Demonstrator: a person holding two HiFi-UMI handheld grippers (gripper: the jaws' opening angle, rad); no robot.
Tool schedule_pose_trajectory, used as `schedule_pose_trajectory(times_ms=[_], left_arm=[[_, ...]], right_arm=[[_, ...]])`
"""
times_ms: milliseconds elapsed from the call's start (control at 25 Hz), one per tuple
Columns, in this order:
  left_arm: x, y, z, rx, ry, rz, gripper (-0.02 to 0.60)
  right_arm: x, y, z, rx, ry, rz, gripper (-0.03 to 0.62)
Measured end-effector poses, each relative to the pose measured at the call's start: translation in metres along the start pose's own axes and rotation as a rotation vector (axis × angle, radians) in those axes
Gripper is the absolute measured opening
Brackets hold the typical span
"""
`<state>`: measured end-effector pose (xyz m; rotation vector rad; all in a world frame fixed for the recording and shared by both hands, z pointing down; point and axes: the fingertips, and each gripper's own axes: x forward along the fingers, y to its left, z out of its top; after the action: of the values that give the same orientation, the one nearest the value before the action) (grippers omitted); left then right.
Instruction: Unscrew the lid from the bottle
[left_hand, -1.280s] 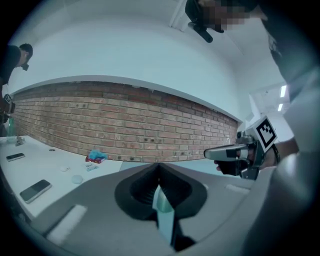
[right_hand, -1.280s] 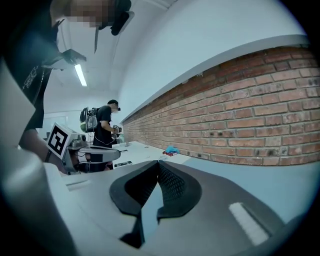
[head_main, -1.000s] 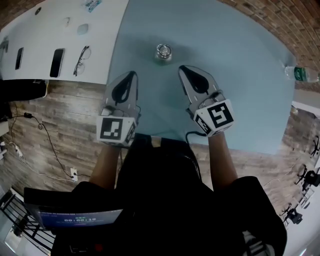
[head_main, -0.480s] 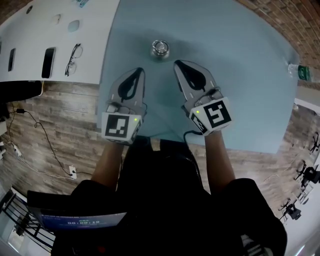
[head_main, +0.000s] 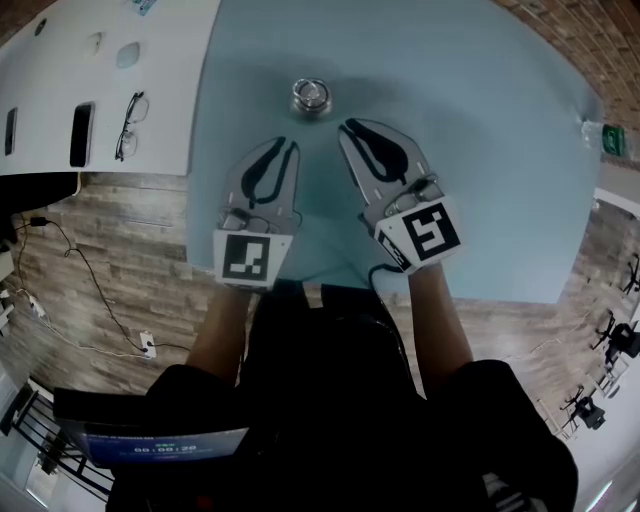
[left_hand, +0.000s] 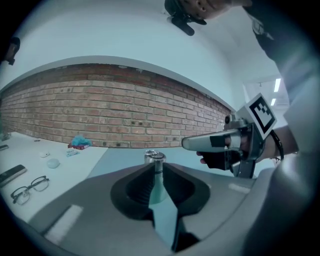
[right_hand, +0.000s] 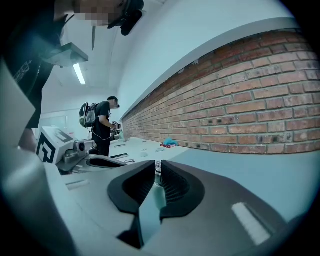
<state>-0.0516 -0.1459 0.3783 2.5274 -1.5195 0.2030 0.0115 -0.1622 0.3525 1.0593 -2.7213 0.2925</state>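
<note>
- Where the near edge of the pale blue bench is crossed by the person's forearms, two grey hand-held grippers with marker cubes are held side by side, pointing away from the body.
- On the left hand-held gripper, the jaws are seen a narrow slit apart, having just been opening. Nothing is caught between them.
- On the right hand-held gripper, the same narrow slit is shown, also just opened, with nothing between the pads.
- Just beyond both sets of tips, a small clear bottle is stood upright on the bench, untouched. Its shiny metal lid is still on.
- Farther left, black-framed spectacles and a dark slab-shaped phone are laid on a white bench.
- At the back, a red brick wall is seen.
</note>
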Motion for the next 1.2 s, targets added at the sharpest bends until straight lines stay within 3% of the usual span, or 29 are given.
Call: schedule_pose_trajectory(times_ms=[200,600,880,1200], left_arm=[[0.009,0.001,-0.011,-0.003,0.023,0.011,0.086],[0.034,-0.001,-0.039,0.046,0.091,0.049,0.263],[0.049,0.003,-0.048,0.062,0.087,0.095,0.296],[0.061,0.007,-0.054,0.056,0.076,0.114,0.307]], right_arm=[[0.003,-0.002,-0.002,-0.007,0.005,0.007,0.051],[0.024,0.000,0.004,-0.070,-0.020,0.043,0.149],[0.041,-0.002,-0.007,-0.178,0.022,0.055,0.246],[0.058,0.002,-0.020,-0.218,0.088,0.092,0.282]])
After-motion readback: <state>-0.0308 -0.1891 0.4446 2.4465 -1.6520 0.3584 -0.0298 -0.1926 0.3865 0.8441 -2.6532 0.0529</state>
